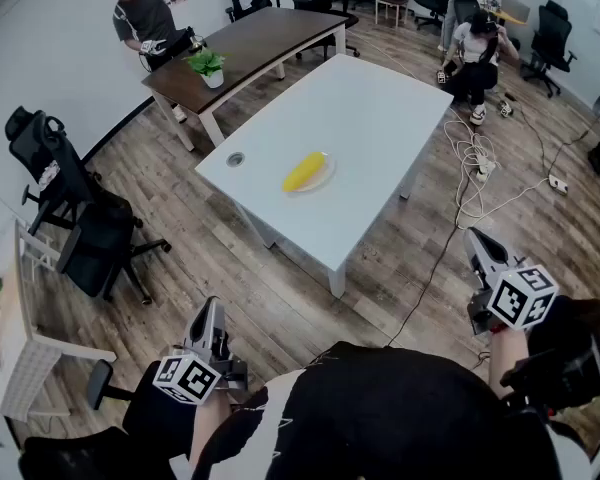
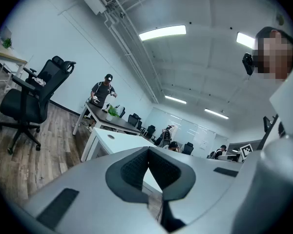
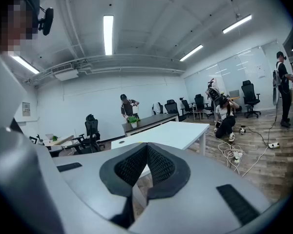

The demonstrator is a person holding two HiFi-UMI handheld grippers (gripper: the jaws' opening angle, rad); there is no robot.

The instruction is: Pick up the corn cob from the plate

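Note:
A yellow corn cob (image 1: 303, 172) lies on a small pale plate (image 1: 326, 175) near the middle of the white table (image 1: 370, 108). Both grippers hang well short of the table, over the wooden floor by my body. My left gripper (image 1: 209, 314) is at the lower left, its jaws shut with nothing between them, as the left gripper view (image 2: 148, 153) shows. My right gripper (image 1: 477, 239) is at the lower right, also shut and empty in the right gripper view (image 3: 147, 149). The white table (image 3: 178, 130) lies ahead of both sets of jaws.
A brown table (image 1: 250, 48) with a potted plant (image 1: 208, 65) stands behind the white one. A black office chair (image 1: 85, 223) is at the left. Cables (image 1: 472, 168) trail on the floor at the right. One person (image 1: 145, 13) stands at the back left; another (image 1: 475, 53) crouches at the back right.

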